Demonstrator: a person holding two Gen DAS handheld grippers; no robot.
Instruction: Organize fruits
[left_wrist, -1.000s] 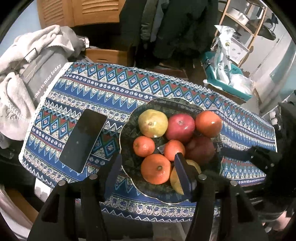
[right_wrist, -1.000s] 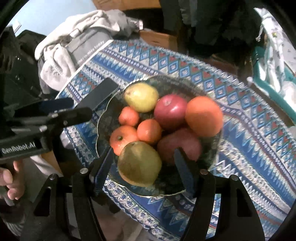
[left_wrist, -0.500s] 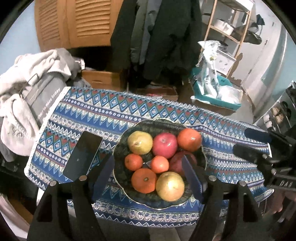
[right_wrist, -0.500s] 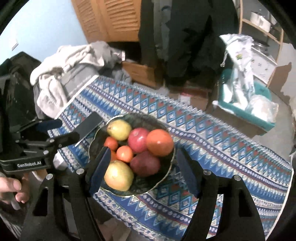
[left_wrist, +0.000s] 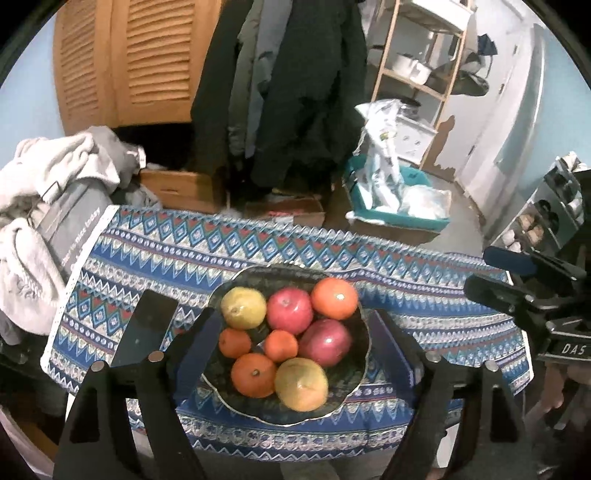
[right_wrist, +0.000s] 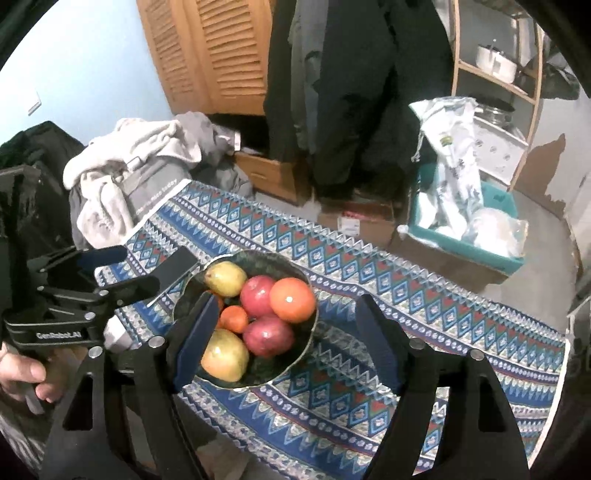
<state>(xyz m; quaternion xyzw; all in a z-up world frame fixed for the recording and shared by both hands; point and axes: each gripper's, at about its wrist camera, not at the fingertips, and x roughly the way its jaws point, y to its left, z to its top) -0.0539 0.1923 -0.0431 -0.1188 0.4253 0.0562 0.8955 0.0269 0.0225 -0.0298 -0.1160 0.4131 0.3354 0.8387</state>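
A dark patterned bowl (left_wrist: 280, 275) on a blue patterned tablecloth (left_wrist: 184, 251) holds several fruits: two yellow pears (left_wrist: 243, 308), two red apples (left_wrist: 290, 312), a large orange (left_wrist: 334, 298) and smaller oranges (left_wrist: 254, 374). My left gripper (left_wrist: 295, 350) is open and empty, high above the bowl's near side. My right gripper (right_wrist: 284, 332) is open and empty, above the bowl (right_wrist: 295, 269) and the cloth to its right. Each gripper shows in the other's view: the right one (left_wrist: 524, 291), the left one (right_wrist: 96, 280).
A black phone (left_wrist: 146, 332) lies on the cloth left of the bowl. A heap of grey clothes (left_wrist: 48, 192) sits at the table's left end. Beyond the table are hanging coats (left_wrist: 295, 85), cardboard boxes (left_wrist: 177, 188), a teal bin (left_wrist: 399, 206) and a shelf (left_wrist: 424, 55).
Both grippers have pulled up and back from the bowl, so the fruits look smaller. Both stay open and empty. The fruits have not moved.
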